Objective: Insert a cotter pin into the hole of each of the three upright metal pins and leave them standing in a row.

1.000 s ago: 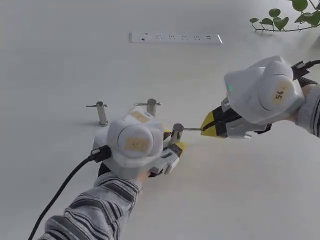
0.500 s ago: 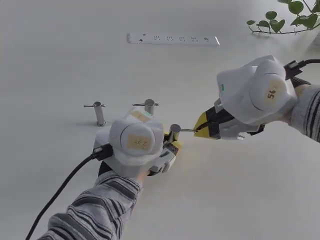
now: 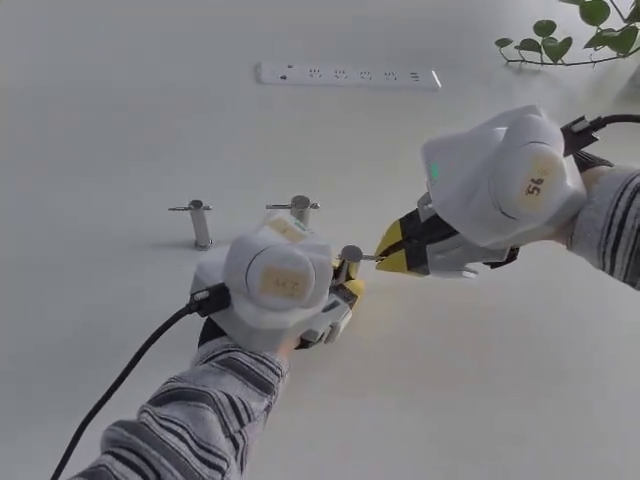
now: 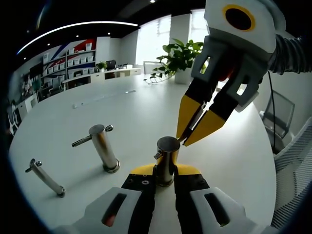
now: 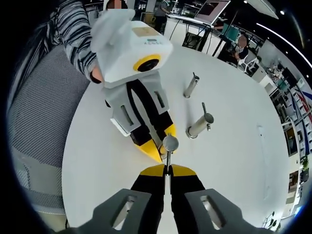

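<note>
Two tools tight: left tool [image 4: 165, 171] on nearest pin [image 4: 167, 150], right tool [image 5: 167, 169] (level) on cotter pin [image 5: 167, 159].

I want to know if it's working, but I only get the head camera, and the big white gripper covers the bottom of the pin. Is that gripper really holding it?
Observer: Yes. In the left gripper view, the left gripper is shut on the third metal pin, low down near its base, and the pin stands upright.
Operator: And what is the other one holding? It looks so tiny!
Observer: In the right gripper view, the right gripper pinches the cotter pin right at its tips. The cotter pin points straight at the metal pin, just under the head. I cannot tell how far in it is.
</note>
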Tool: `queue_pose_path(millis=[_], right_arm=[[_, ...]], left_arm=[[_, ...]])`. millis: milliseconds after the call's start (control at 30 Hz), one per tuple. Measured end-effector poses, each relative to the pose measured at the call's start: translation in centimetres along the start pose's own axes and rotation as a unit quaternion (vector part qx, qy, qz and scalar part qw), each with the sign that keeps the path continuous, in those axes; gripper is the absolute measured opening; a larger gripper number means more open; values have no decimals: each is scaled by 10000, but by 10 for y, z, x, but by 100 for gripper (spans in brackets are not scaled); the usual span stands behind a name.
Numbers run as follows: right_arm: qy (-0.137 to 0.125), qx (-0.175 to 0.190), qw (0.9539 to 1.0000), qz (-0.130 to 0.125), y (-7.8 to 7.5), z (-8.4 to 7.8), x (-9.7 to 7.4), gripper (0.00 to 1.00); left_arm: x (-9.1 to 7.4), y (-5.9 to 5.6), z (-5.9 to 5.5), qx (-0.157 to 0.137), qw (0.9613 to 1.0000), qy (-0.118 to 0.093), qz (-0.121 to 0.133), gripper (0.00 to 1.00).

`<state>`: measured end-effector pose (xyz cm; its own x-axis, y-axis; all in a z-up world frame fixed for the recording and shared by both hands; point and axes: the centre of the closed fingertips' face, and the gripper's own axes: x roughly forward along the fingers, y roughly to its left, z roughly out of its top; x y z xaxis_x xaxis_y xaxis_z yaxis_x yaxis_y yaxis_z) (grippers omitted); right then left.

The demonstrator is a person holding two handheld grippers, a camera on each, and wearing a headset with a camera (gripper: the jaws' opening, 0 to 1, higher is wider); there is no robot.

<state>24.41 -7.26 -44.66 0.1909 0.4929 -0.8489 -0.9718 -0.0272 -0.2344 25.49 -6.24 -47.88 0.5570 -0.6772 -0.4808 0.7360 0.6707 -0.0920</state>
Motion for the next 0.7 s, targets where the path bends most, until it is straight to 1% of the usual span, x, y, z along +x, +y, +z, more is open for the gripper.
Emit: queue_pose_path(millis=[167, 267, 300, 367, 433, 533, 633, 700], right_arm=[[-61, -29, 10000, -39, -1, 6, 5, 0], [-121, 41, 9998, -139, -4, 8, 7, 0], [-132, 86, 9997, -210, -6, 8, 7, 3], [-100, 182, 9995, -258, -9, 6, 6, 9], [-180, 354, 9988, -285, -9, 8, 1, 12], [-248, 535, 9978, -308, -8, 8, -4, 11], [-202, 632, 9972, -341, -7, 3, -5, 9], [-202, 689, 9968, -342, -5, 2, -6, 5]], left_arm=[[0, 0, 0, -16, 10000, -4, 21, 10], [1, 0, 0, -55, 10000, -8, 28, 10], [1, 1, 0, -75, 10000, -7, 30, 10], [1, 1, 0, -108, 9999, -7, 43, 10], [1, 1, 0, -171, 9998, -5, 57, 10], [2, 1, 0, -200, 9998, -6, 68, 11], [2, 1, 0, -233, 9997, -10, 80, 11], [2, 1, 0, -243, 9997, -10, 82, 11]])
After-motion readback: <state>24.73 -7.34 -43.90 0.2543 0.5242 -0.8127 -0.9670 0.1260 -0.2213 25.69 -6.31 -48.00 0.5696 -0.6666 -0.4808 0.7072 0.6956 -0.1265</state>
